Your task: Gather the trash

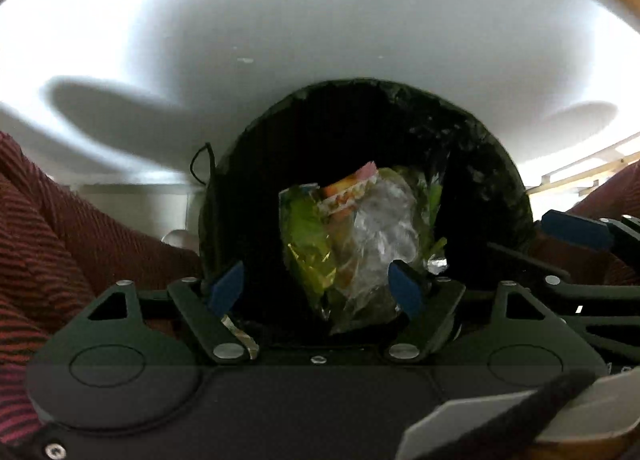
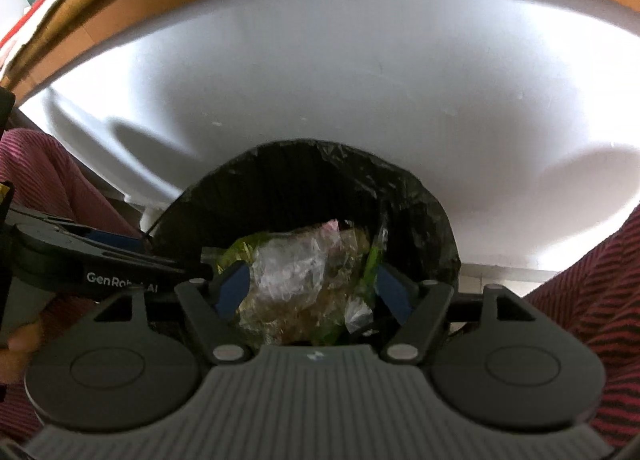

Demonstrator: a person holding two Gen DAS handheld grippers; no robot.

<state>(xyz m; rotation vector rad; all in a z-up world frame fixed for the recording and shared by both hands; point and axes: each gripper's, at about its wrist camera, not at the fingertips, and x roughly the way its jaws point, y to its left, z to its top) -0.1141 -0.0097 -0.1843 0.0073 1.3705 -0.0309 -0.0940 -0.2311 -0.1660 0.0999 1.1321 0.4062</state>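
Observation:
A round bin lined with a black bag [image 1: 500,164] fills the middle of both wrist views, its dark mouth facing the cameras. Crumpled trash lies inside: a green and yellow snack wrapper [image 1: 308,236], clear plastic film [image 1: 380,228] and a pink-orange packet [image 1: 352,184]. My left gripper [image 1: 316,286] hangs open over the bin mouth, its blue pads on either side of the heap. My right gripper [image 2: 313,291] is open too, straddling the clear plastic [image 2: 292,260] above the bin liner [image 2: 280,180]. Whether any pad touches the trash cannot be made out.
A white tabletop [image 1: 320,20] with a brown edge [image 2: 160,8] spreads behind the bin. A person's dark red striped sleeves [image 1: 60,228] [image 2: 592,284] flank both sides. Each gripper shows in the other's view: the right gripper body [image 1: 576,232], the left gripper body [image 2: 100,256].

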